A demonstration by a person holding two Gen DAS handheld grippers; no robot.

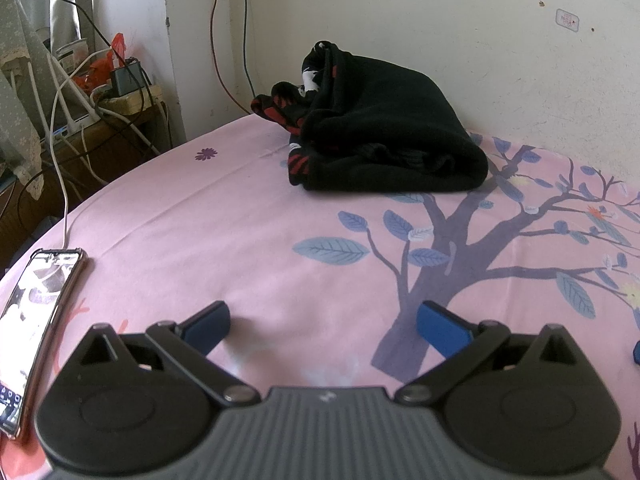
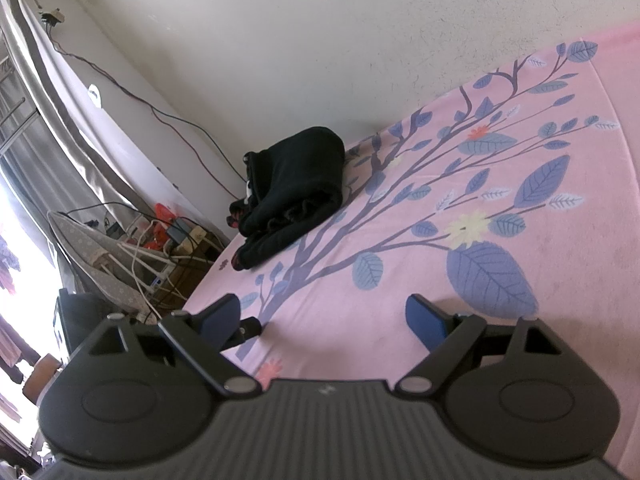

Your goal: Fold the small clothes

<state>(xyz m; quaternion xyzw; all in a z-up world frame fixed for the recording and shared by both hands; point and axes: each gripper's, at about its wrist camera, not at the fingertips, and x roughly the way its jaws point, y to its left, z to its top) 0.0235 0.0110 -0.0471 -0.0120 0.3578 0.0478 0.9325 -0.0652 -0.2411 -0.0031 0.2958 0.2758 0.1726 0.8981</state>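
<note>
we see the black garment (image 1: pixel 384 128) bunched in a heap at twelve o'clock on the pink bedsheet (image 1: pixel 248 240), against the wall. our left gripper (image 1: pixel 324 320) has its jaws spread wide with nothing between them. our right gripper (image 2: pixel 324 316) is equally wide and empty, the garment (image 2: pixel 292 192) at eleven o'clock. a phone (image 1: pixel 36 320) lies at nine o'clock.
</note>
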